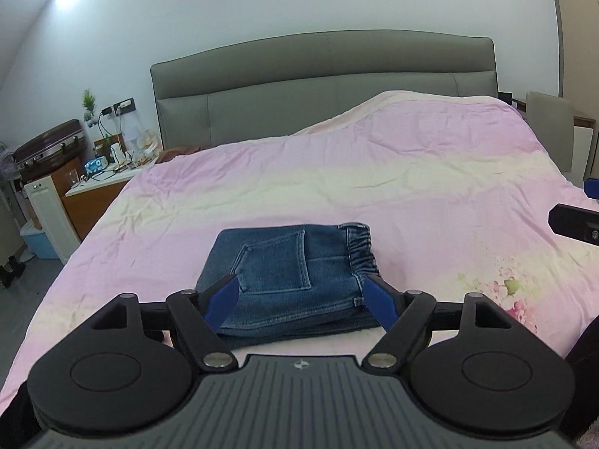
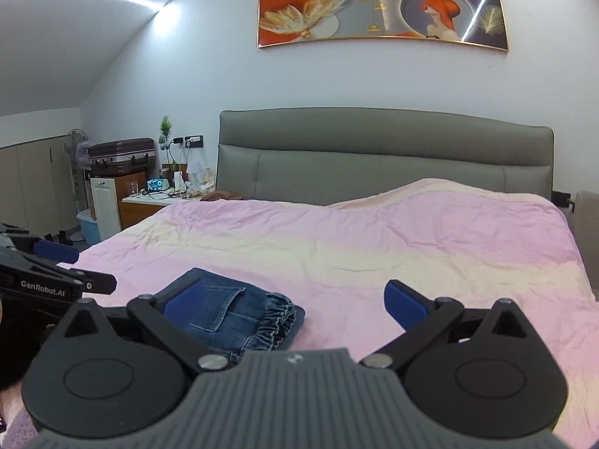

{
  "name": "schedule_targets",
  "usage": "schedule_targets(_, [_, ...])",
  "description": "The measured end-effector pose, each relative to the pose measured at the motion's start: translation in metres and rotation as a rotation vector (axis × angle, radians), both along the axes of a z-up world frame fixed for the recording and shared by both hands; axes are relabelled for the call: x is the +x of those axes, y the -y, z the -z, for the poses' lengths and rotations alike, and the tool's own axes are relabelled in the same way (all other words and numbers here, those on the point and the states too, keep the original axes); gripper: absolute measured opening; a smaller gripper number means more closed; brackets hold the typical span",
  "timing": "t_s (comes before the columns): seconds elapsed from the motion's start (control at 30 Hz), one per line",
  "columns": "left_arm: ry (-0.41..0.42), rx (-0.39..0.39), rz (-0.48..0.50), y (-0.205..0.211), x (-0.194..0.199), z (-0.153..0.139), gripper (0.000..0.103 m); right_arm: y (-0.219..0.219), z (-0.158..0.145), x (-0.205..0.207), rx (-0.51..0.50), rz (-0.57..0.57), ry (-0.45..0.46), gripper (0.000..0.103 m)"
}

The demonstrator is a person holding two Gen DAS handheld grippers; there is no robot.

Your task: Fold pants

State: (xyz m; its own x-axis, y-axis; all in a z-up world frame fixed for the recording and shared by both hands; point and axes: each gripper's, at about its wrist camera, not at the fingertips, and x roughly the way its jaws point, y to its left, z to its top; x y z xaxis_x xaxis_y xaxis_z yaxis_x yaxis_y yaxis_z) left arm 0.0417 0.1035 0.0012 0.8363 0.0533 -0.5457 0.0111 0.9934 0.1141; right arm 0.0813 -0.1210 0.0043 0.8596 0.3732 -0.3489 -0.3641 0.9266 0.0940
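Denim pants (image 1: 290, 280) folded, pocket up, on pink bed (image 1: 411, 187) | left tongs (image 1: 303, 297) spread above them | right tongs (image 2: 295, 305) spread alongside

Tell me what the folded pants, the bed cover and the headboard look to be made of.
Folded pants: blue denim, going by the faded weave, stitched patch pocket and gathered elastic waistband. Bed cover: thin woven fabric, probably cotton, matte and finely creased. Headboard: grey padded upholstery with seams and a slight sheen; leather or imitation, hard to tell.
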Motion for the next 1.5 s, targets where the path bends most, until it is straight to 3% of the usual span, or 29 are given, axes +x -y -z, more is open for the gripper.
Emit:
schedule_targets(0.53, [-0.037,-0.032,-0.075,-0.004,-0.025,0.043,0.089,-0.003,0.054,-0.023,-0.056,0.019,-0.076,0.098])
schedule_targets(1.5, [-0.061,-0.054,-0.070,-0.004,-0.026,0.039,0.089,-0.004,0.058,-0.022,-0.047,0.002,-0.108,0.098])
